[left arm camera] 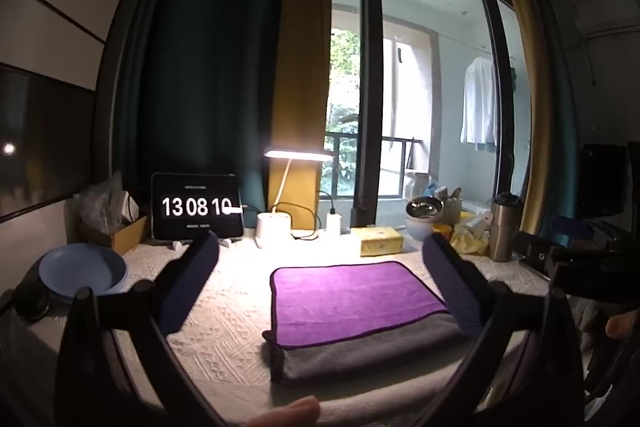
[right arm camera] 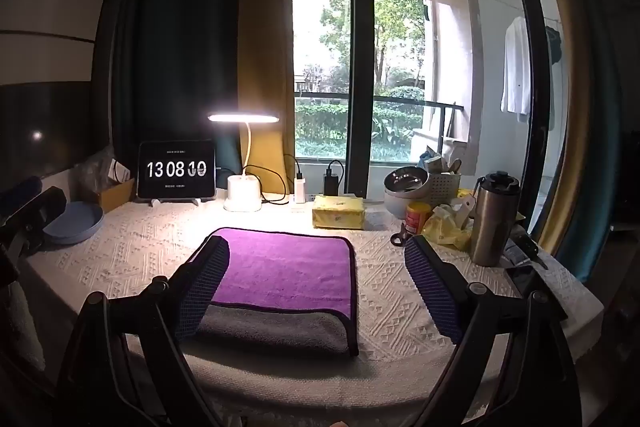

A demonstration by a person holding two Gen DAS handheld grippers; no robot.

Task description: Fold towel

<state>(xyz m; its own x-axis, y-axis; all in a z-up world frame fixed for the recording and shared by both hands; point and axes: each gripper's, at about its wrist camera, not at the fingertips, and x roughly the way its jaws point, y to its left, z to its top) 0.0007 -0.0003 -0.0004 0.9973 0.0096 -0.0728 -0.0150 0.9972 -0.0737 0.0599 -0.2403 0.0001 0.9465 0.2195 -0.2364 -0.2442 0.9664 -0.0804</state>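
A purple towel (left arm camera: 352, 299) with a grey underside lies folded flat on the white textured tablecloth (left arm camera: 224, 323). A grey strip shows along its near edge. It also shows in the right wrist view (right arm camera: 288, 271). My left gripper (left arm camera: 320, 279) is open and empty, held above the near side of the towel. My right gripper (right arm camera: 316, 287) is open and empty too, with its left finger (right arm camera: 204, 287) over the towel's left part. Neither gripper holds the towel.
A tablet clock (right arm camera: 176, 169), a lit desk lamp (right arm camera: 243, 155), a yellow tissue pack (right arm camera: 339, 211), a metal bowl (right arm camera: 404, 187) and a steel flask (right arm camera: 494, 219) stand along the back and right. A blue plate (right arm camera: 74, 223) sits at left.
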